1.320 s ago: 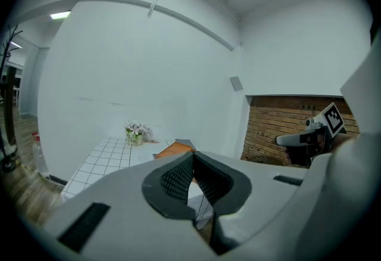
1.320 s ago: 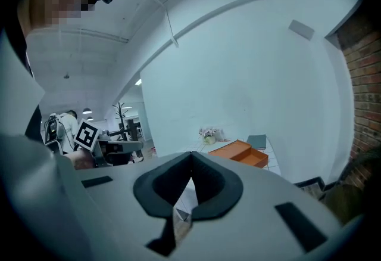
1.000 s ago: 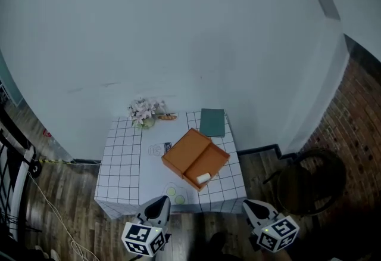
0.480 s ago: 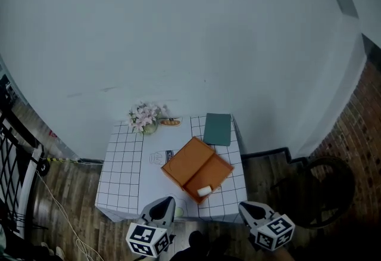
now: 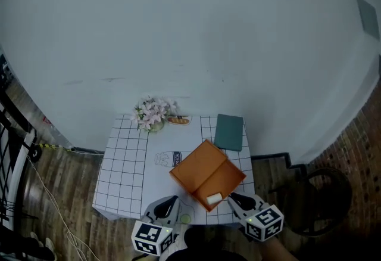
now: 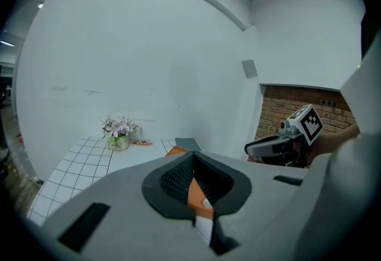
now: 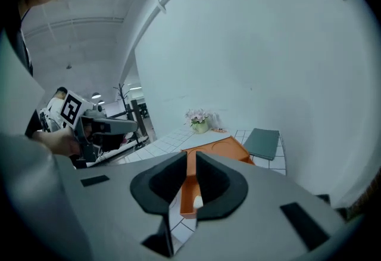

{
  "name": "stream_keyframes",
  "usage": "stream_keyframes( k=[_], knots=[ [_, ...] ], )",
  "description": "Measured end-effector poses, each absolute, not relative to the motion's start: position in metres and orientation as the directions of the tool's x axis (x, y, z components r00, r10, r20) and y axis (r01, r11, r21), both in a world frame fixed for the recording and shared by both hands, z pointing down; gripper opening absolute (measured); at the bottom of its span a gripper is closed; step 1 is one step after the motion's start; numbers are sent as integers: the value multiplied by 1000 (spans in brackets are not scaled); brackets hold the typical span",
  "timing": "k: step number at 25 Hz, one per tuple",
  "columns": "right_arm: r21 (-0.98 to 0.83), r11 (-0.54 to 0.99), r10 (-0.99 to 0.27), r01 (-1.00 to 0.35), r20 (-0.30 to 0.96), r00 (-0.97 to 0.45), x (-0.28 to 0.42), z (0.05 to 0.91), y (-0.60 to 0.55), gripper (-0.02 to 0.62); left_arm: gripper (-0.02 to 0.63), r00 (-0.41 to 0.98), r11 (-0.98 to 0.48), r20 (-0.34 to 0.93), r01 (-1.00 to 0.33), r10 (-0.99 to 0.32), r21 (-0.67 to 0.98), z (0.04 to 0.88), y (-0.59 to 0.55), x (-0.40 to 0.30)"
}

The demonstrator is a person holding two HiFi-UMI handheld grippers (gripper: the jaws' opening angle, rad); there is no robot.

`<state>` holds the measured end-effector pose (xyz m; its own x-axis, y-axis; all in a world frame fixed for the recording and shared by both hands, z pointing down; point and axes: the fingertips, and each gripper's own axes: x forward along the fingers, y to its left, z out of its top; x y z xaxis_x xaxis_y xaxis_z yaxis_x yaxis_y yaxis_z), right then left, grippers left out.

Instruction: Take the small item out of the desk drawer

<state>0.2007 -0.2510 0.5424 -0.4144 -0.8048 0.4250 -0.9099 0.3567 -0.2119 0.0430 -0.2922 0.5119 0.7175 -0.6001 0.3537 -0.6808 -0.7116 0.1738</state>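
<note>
Pale grey wall (image 5: 190, 45) fills most of what is in front of us, with dark wood flooring (image 5: 59, 194) below it and a strip of brick (image 5: 357, 152) off to the right. Pushed up against the wall is a small table (image 5: 122, 170) under a white cloth ruled in black squares. At its far edge stands a little pot of pinkish flowers (image 5: 152, 114), and a dark green book (image 5: 229, 132) lies flat near the far right corner. Towards the near right of the cloth sits the orange drawer (image 5: 205, 170), turned at an angle to the table's edges, its open tray facing up. The small white item (image 5: 214, 198) lies inside that tray, right at the corner closest to the person. Both tools are held low at the near edge of the table, pointing in over it. The left gripper (image 5: 168, 203) hangs over the near edge just left of the drawer. Its jaws stand only a little apart with nothing between the pads, and a sliver of orange and the white item show through the slit. The right gripper (image 5: 236, 200) is just beside the drawer's near corner, close to the item but not touching it. Its jaws have just been opening and now show a thin gap, with nothing held in it. Each tool carries its cube of square markers behind the jaws.
</note>
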Motion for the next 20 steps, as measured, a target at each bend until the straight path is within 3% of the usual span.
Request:
stream_keyframes(
  k=[1,7,20],
  knots=[
    [-190,374,-790,-908,447,-419,194,546,-259,57,11,722,-714,354,-676,-594,181,515,-298,39],
    [-74,523,-650,-849,610,-453,160,581,-290,127,10,745,-736,361,-648,-561,195,529,-320,23],
    [-67,746,-341,-663,817,-466,146,674,-313,138,11,683,-640,425,-722,-594,264,578,-340,8]
  ],
)
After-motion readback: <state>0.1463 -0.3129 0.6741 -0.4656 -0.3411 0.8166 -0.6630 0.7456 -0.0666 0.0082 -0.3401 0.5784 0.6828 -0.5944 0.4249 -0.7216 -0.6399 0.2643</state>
